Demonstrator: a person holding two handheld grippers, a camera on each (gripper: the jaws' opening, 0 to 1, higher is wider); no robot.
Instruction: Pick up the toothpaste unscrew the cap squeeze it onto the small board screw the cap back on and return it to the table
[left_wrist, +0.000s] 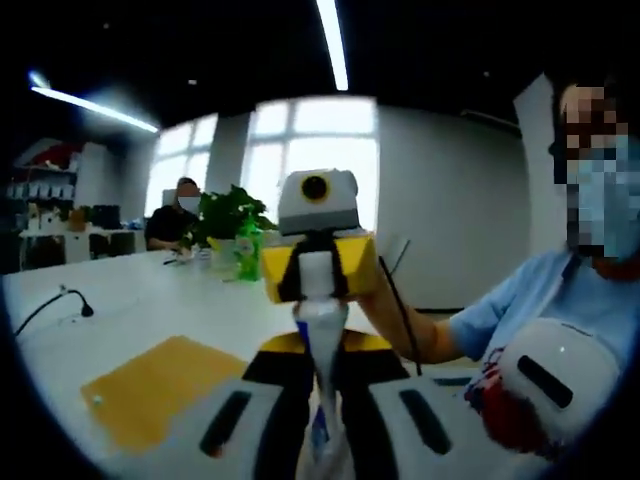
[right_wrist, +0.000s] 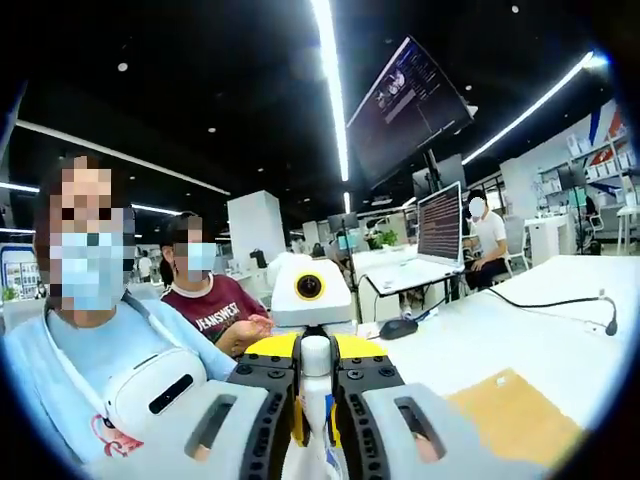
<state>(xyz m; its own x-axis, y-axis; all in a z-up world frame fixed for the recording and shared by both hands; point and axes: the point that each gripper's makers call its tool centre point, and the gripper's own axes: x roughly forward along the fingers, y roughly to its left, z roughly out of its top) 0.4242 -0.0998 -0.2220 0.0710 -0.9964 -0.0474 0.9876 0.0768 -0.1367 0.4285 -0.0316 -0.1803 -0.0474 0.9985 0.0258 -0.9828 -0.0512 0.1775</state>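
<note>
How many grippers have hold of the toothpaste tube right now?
2. The left gripper clamps the toothpaste tube low on its body; the right gripper is closed on its top end, above the small board.

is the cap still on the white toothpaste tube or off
On, it seems: the white toothpaste tube ends in a white cap, which the right gripper clamps. The left gripper holds the tube.
</note>
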